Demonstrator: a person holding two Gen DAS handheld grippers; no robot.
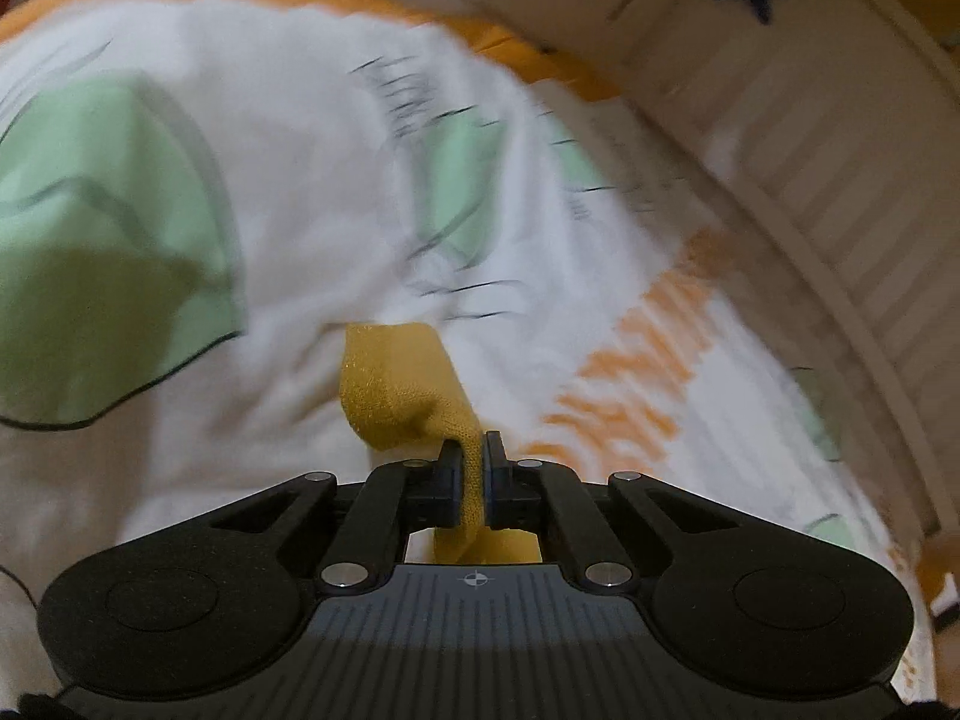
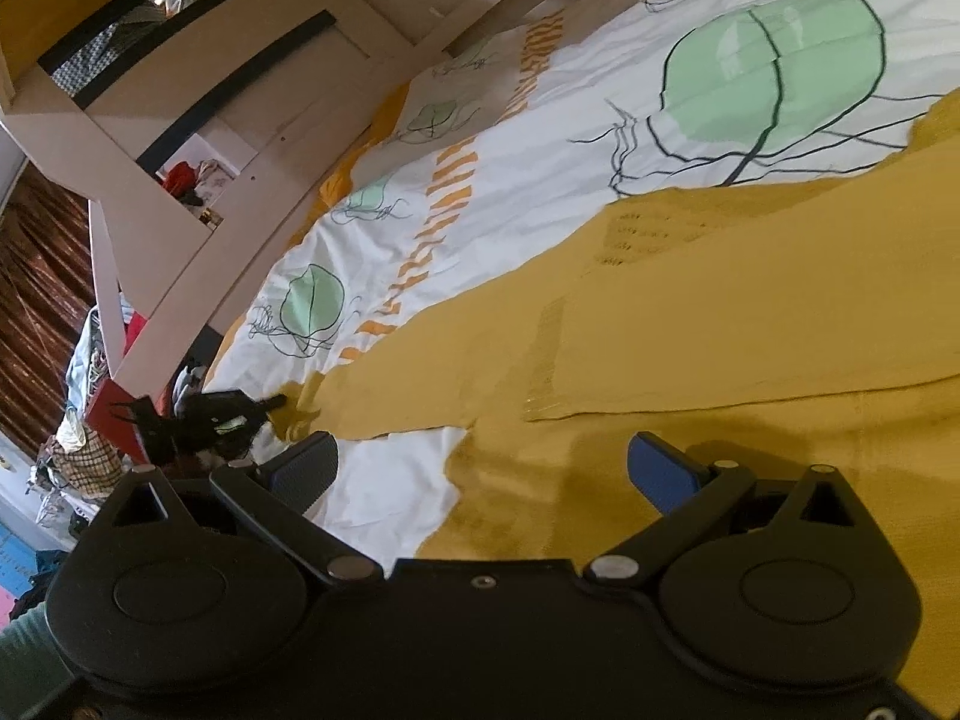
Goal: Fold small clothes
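Observation:
A mustard-yellow knit garment (image 2: 720, 324) lies spread on a bed with a white sheet (image 2: 540, 138) printed with green leaves and orange stripes. My left gripper (image 1: 477, 450) is shut on a corner of the yellow garment (image 1: 396, 384) and holds it above the sheet (image 1: 300, 180); this view is motion-blurred. The left gripper also shows in the right wrist view (image 2: 240, 411) at the garment's far left end. My right gripper (image 2: 480, 468) is open, low over the garment's near edge, with its blue pads (image 2: 660, 471) wide apart and nothing between them.
A pale wooden bed frame (image 2: 252, 138) runs along the far side of the bed, also in the left wrist view (image 1: 810, 168). Piles of clothes and a red item (image 2: 102, 414) lie on the floor at the left.

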